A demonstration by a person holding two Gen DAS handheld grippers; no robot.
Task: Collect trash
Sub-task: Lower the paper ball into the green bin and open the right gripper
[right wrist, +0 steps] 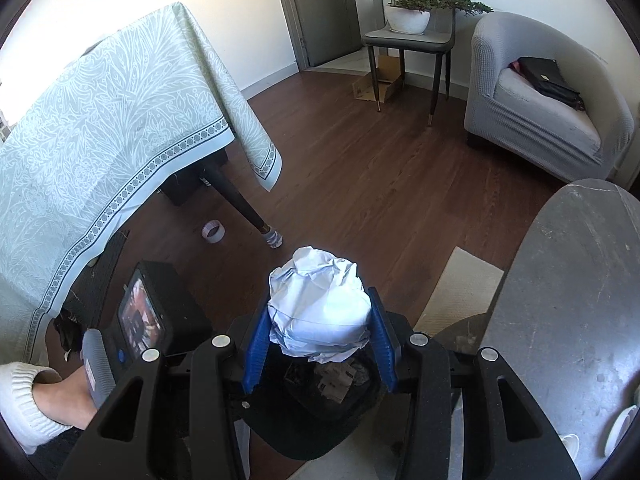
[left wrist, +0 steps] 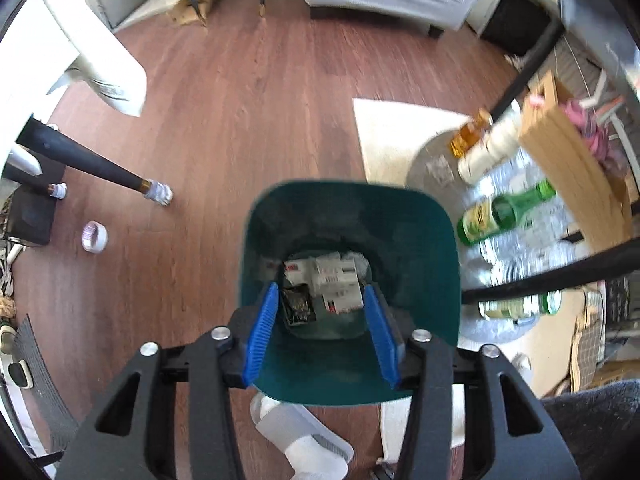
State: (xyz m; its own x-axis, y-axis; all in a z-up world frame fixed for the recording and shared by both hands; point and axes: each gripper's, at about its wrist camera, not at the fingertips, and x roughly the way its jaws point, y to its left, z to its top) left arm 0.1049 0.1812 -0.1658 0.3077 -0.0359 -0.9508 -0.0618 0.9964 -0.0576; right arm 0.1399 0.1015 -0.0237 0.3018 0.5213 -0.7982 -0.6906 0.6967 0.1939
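A table draped in a pale green patterned tablecloth (right wrist: 100,120) stands on the brown wood floor (right wrist: 360,168), and a roll of tape (right wrist: 213,232) lies near the foot of its dark leg (right wrist: 236,196). By the far wall a grey chair (right wrist: 412,36) carries a potted plant (right wrist: 416,10), with flattened cardboard (right wrist: 380,82) under it. A grey armchair (right wrist: 532,100) beside it holds a black bag (right wrist: 548,80)

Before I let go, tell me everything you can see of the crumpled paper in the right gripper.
The crumpled paper is a white, faintly bluish wad of creased sheet, rounded on top with ragged folded edges below. The right gripper clamps its lower half between both blue pads, its top bulging beyond the fingertips. It hangs above the open trash bin, touching nothing else visible.
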